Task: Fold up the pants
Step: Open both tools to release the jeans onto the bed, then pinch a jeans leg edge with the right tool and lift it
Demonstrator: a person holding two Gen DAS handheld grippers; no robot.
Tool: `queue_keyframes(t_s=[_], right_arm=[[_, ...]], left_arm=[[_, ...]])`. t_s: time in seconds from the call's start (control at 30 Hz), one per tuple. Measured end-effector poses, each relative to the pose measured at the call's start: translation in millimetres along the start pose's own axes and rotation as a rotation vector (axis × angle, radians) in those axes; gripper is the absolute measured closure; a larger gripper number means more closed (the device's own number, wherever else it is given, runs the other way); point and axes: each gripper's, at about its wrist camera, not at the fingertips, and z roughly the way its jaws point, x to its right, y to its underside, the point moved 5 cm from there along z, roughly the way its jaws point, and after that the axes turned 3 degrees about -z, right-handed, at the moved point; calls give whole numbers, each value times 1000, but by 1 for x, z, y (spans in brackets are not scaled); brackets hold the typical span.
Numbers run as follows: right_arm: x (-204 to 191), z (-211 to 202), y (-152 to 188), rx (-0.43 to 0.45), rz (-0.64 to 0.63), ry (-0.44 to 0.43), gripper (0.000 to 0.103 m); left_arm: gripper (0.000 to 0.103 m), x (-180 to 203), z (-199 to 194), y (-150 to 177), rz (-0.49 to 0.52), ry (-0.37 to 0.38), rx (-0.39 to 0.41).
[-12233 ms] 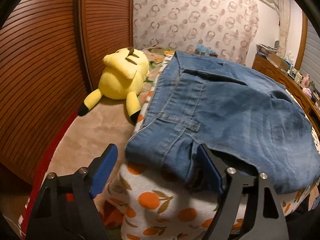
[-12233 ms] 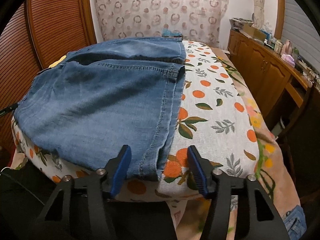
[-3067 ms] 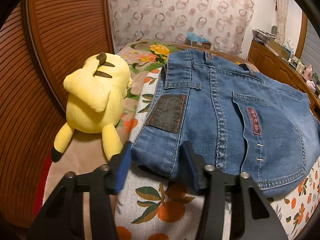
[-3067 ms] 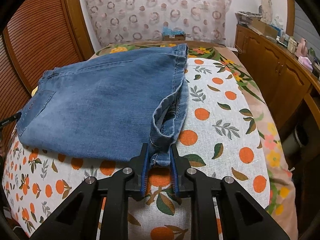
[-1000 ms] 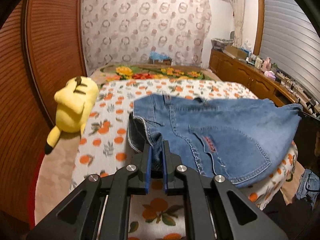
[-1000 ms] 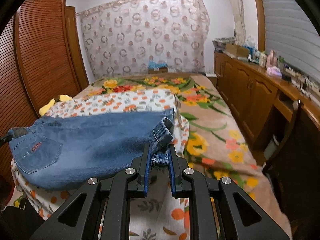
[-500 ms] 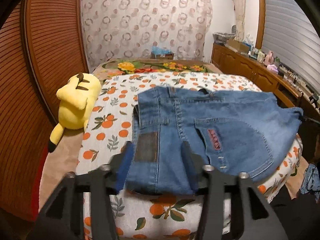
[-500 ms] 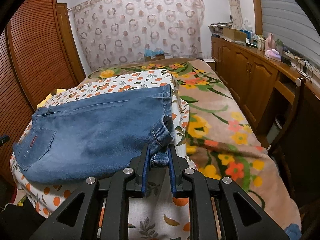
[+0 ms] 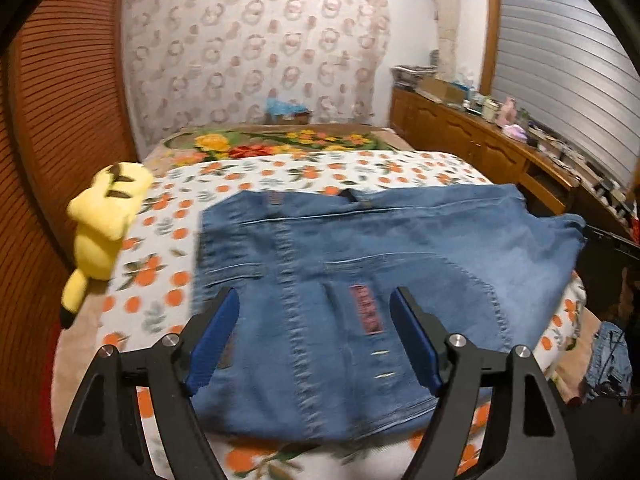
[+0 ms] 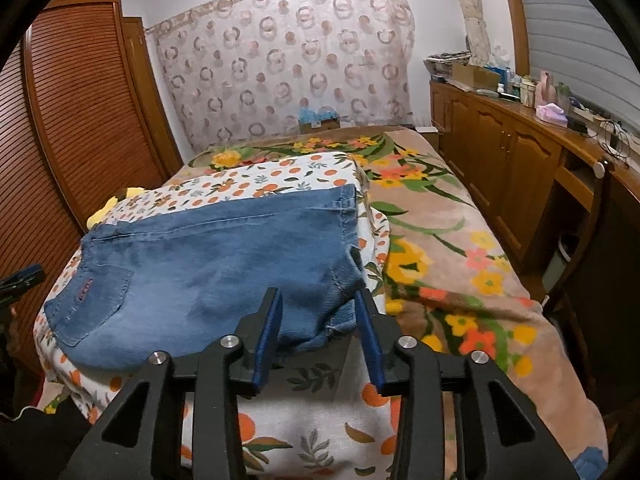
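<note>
Lying flat on the bed (image 10: 460, 240), the folded pants (image 9: 360, 264) rest on a white sheet printed with oranges (image 9: 168, 272), back pocket and pink label upward. The left gripper (image 9: 316, 320) hovers near the waist end with its jaws opening, the blue pads wide apart and clear of the denim below. The right gripper (image 10: 318, 312) sits at the hem end with its jaws opening; the rolled cuff lies between the pads, which no longer press on it. A yellow plush toy (image 9: 106, 216) lies at the sheet's left edge, well apart from the pants. A brown floral blanket (image 10: 448, 280) covers the rest of the bed. Slatted wooden doors (image 10: 80, 120) stand on the left, a ring-patterned curtain (image 10: 288, 60) hangs behind, and a wooden cabinet (image 10: 500, 152) bearing small clutter runs along the right. The denim is soft, stitched with pale seams.
</note>
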Motion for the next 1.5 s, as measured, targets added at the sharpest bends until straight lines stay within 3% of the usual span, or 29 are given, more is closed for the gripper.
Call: queue_keyframes(t_s=[0.37,0.77,0.83,0.93,1.0,1.23,1.5], right_arm=[[6,18,-3,-42,70,28,60],[5,30,-9,-97,65,52,60],[5,29,-10,-96,65,47,70],[4,27,-12,-95,48,50,92],[0,25,-16,-84,32,33,97],[-24,12,-34,-18,-34,-8,99],[-79,-7,-61,59,-150,-109,99]], left_arm=[[24,49,26,-1,75,73,-31],[24,60,38,5,77,95,-53],[24,59,38,6,74,93,-56],[24,57,38,7,68,87,-58],[24,56,37,7,67,85,-56],[24,55,37,7,63,82,-53],[24,46,31,7,48,69,-45]])
